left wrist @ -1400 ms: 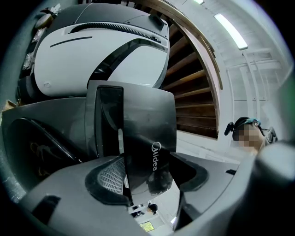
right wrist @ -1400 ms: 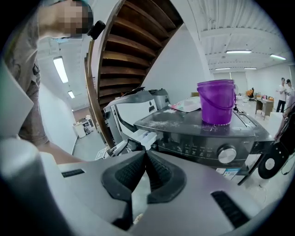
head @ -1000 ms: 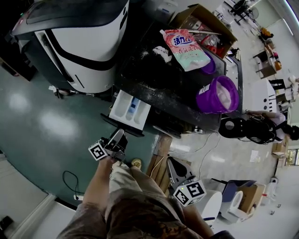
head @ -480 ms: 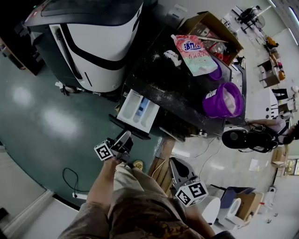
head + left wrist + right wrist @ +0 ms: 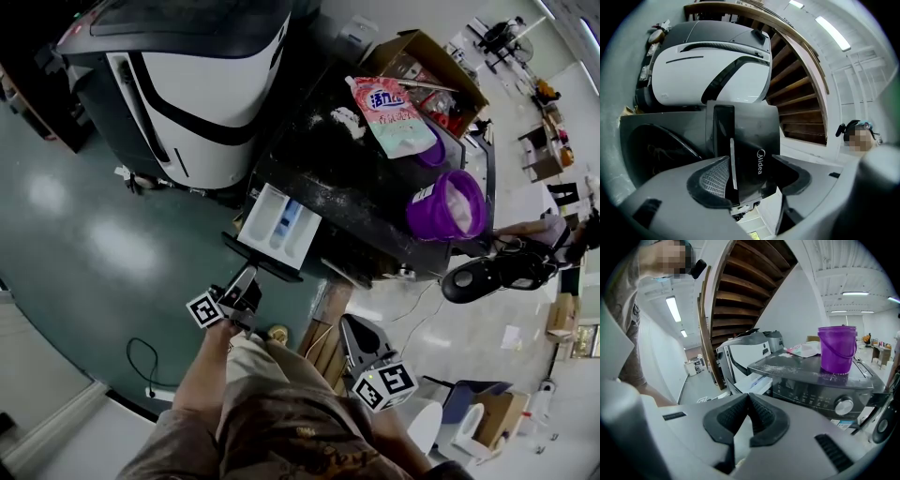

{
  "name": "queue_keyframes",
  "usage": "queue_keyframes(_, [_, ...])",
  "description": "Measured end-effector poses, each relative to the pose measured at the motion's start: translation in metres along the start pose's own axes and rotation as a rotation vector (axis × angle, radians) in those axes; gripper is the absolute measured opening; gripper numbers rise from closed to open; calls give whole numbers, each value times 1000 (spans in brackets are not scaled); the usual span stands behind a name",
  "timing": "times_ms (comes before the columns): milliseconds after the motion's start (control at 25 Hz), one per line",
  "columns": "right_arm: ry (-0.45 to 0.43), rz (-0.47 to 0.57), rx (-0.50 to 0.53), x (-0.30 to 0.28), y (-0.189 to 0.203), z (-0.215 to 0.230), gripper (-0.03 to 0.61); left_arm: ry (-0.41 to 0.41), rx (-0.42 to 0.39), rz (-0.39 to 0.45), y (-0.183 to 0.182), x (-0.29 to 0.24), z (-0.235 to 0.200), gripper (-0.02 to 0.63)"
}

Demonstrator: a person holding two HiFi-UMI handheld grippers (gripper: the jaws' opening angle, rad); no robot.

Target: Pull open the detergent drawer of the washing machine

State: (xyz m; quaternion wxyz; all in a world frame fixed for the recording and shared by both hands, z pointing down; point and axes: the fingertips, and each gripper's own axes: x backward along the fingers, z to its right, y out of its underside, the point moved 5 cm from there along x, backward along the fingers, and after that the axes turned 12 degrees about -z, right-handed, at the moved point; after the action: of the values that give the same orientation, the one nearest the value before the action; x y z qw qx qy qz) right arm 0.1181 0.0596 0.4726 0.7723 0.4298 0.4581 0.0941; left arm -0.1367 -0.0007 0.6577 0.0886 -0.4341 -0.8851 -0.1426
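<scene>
The washing machine (image 5: pixel 361 192) has a dark top, and its detergent drawer (image 5: pixel 277 223) stands pulled out toward me with its white compartments showing. In the left gripper view the drawer's black front panel (image 5: pixel 750 140) fills the gap between the jaws. My left gripper (image 5: pixel 751 161) is rolled on its side, its pads against the panel's two edges. From above, that left gripper (image 5: pixel 247 274) sits at the drawer's front lip. My right gripper (image 5: pixel 349 330) hangs low by my leg, away from the machine. The right gripper (image 5: pixel 749 399) is shut on nothing, and the drawer (image 5: pixel 757 383) shows beyond it.
A purple bucket (image 5: pixel 448 206) and a detergent pouch (image 5: pixel 392 114) sit on the machine's top, near an open cardboard box (image 5: pixel 422 61). A big white and black machine (image 5: pixel 206 84) stands to the left. A wooden staircase (image 5: pixel 750 287) rises behind. A cable (image 5: pixel 141 366) lies on the green floor.
My left gripper has eased back toward me with the drawer front in it, and the drawer stands slightly further out. The right gripper has kept its place.
</scene>
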Motion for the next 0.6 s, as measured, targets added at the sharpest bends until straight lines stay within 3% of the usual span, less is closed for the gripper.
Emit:
queue_keyframes(400, [-42,55,11,-7,-18,10,3,-148,-143,-23,-34,25,63,272])
queue_keyframes(600, [-59,104,19,-6,-32,17,3,-221,-241,-90,-51,13,113,261])
